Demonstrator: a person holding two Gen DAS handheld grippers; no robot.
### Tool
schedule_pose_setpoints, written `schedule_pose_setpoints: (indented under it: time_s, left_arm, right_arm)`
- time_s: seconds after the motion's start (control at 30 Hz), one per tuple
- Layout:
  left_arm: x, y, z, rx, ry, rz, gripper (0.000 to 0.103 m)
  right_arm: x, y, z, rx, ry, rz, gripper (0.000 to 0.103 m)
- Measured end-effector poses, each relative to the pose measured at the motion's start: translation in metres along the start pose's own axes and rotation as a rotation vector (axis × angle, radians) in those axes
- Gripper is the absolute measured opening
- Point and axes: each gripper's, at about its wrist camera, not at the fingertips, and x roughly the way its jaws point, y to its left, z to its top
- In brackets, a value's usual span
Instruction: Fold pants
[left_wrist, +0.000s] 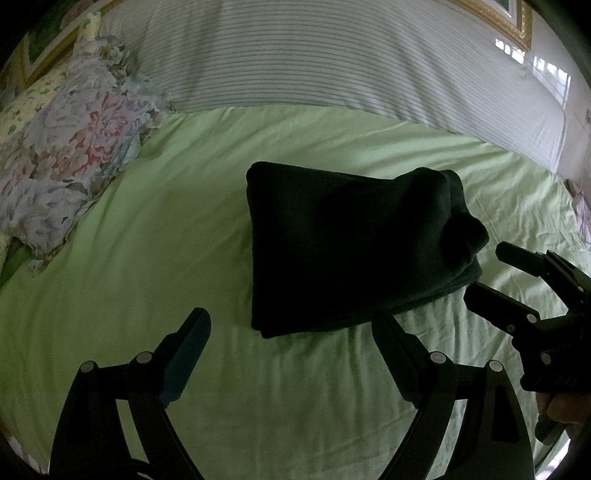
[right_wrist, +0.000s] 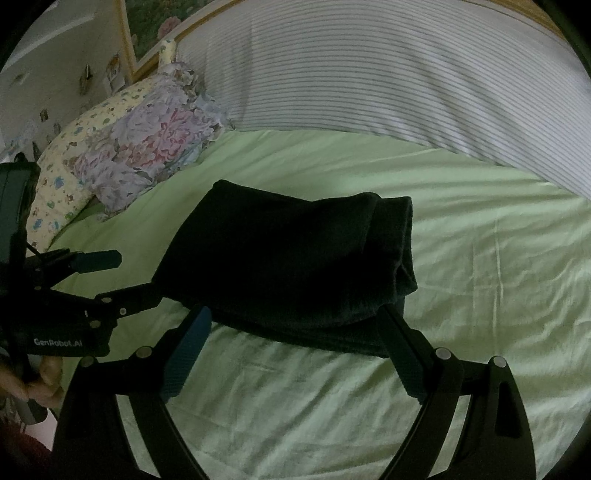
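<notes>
The dark pants lie folded into a thick rectangular stack on the light green bed sheet. My left gripper is open and empty, just in front of the stack's near edge. The right gripper shows at the right of the left wrist view, open, beside the stack's right end. In the right wrist view the pants lie straight ahead, and my right gripper is open with its fingers at the stack's near edge. The left gripper shows at the left, open, by the stack's left corner.
A floral pillow and a yellow patterned pillow lie at the left of the bed. A striped quilt runs along the far side. A framed picture hangs on the wall behind.
</notes>
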Motion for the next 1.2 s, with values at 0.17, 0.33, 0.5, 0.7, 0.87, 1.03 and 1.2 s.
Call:
schedule_pose_setpoints:
  time_s: [0.17, 0.33, 0.5, 0.7, 0.87, 1.03, 1.2]
  left_arm:
    - [0.001, -0.001, 0.001, 0.001, 0.001, 0.000, 0.090]
    - [0.001, -0.001, 0.002, 0.000, 0.005, -0.002, 0.090]
    - [0.001, -0.002, 0.005, -0.002, 0.006, -0.001, 0.090]
    - [0.003, -0.002, 0.010, -0.019, 0.006, -0.007, 0.090]
    - [0.002, 0.000, 0.019, -0.046, -0.022, -0.005, 0.090]
    - [0.007, 0.003, 0.026, -0.073, -0.020, -0.001, 0.090]
    - [0.010, 0.001, 0.028, -0.061, -0.010, 0.005, 0.090]
  right_arm:
    - [0.000, -0.001, 0.001, -0.001, 0.001, 0.000, 0.091]
    - [0.002, -0.004, 0.003, 0.003, 0.002, -0.002, 0.091]
    - [0.001, -0.008, 0.004, 0.016, -0.005, -0.008, 0.091]
    - [-0.003, -0.013, 0.005, 0.036, -0.022, -0.027, 0.091]
    - [-0.007, -0.019, 0.010, 0.060, -0.042, -0.035, 0.091]
    - [-0.007, -0.022, 0.014, 0.076, -0.051, -0.036, 0.091]
    - [-0.006, -0.021, 0.013, 0.086, -0.051, -0.032, 0.091]
